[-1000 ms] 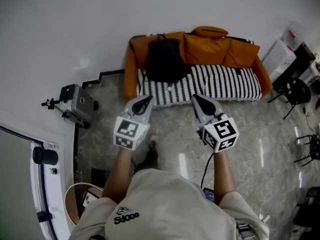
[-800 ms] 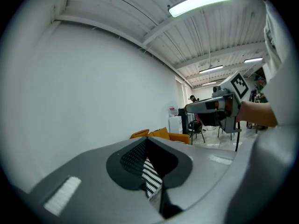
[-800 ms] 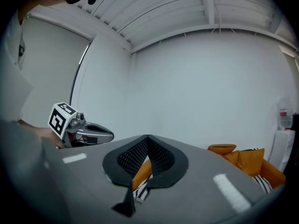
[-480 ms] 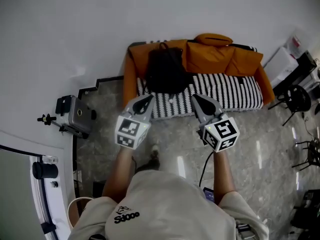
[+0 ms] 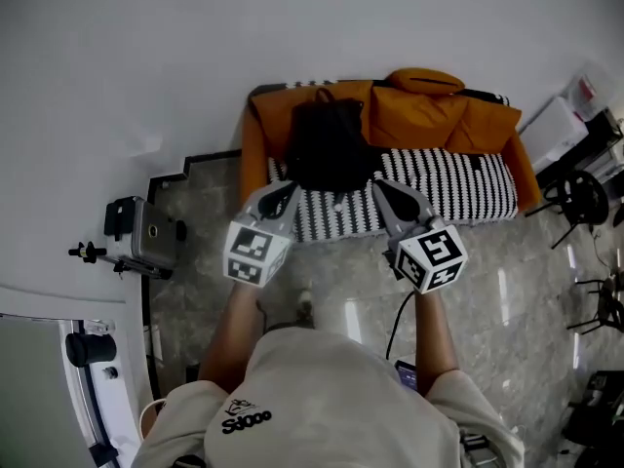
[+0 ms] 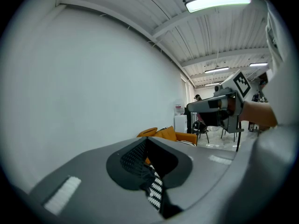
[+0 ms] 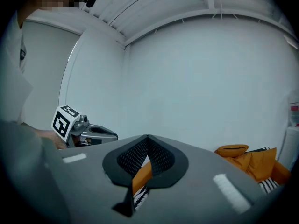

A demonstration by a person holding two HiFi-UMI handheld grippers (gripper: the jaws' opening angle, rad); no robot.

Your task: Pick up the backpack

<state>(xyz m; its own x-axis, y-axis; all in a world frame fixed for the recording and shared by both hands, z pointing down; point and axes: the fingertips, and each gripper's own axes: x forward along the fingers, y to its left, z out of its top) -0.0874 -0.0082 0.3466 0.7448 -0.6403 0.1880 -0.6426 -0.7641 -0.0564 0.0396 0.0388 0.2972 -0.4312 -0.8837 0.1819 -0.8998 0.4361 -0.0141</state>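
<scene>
Black backpack (image 5: 327,146) sits upright at the left end of the orange sofa (image 5: 255,130), on the striped seat (image 5: 439,178). Left gripper (image 5: 283,196) and right gripper (image 5: 383,190) point at the sofa, jaws closed together (2 empty grippers).

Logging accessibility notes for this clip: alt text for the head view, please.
A black backpack sits on an orange sofa with a striped seat. The person's left gripper and right gripper, both shut, point toward it without touching.

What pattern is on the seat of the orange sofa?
Narrow black-and-white stripes cover the sofa seat; the head view shows them best.
</scene>
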